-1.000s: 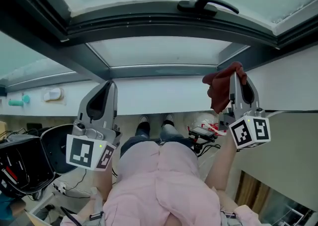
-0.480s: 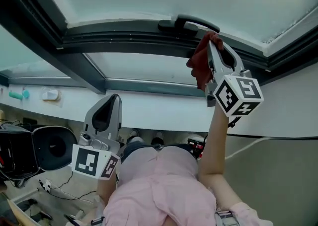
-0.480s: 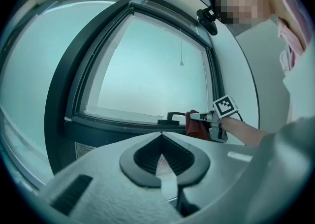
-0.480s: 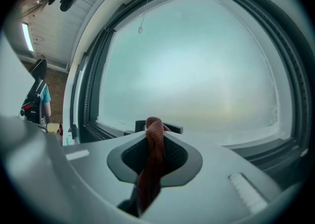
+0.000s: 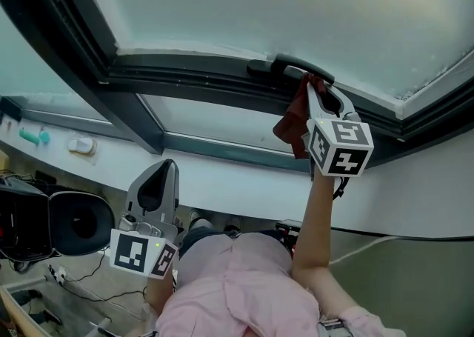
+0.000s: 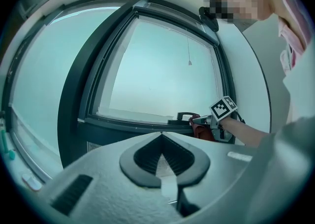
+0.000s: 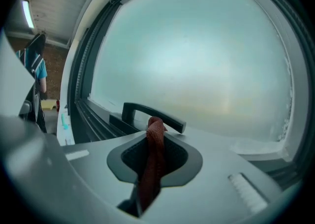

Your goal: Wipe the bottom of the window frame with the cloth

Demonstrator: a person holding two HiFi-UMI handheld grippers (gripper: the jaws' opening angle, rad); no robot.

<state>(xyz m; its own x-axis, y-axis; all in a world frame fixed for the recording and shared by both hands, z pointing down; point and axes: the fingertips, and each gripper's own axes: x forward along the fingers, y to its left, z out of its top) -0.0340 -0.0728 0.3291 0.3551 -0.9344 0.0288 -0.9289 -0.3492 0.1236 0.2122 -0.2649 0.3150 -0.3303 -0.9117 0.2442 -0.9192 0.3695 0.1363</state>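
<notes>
While the dark red cloth (image 5: 291, 122) is pinched between the jaws of the right gripper (image 5: 315, 84), its upper end bunches at the jaw tips, just beside the black handle (image 5: 290, 67) on the bottom rail of the dark grey window frame (image 5: 185, 80). Whether the cloth touches the rail cannot be told. The rest of the cloth hangs down beside the gripper body. In the right gripper view the cloth (image 7: 153, 156) runs as a folded strip through the full length of the jaws, which close narrowly on it, with the handle (image 7: 153, 113) directly beyond. Behind the handle lies the frosted pane (image 5: 259, 9). The right gripper's marker cube (image 5: 339, 147) faces the head camera above the raised forearm (image 5: 315, 217). The left gripper (image 5: 164, 169) is held low and well apart from the frame, in front of the white sill (image 5: 222, 172); its own view shows the jaws (image 6: 161, 139) brought together with nothing between them.
</notes>
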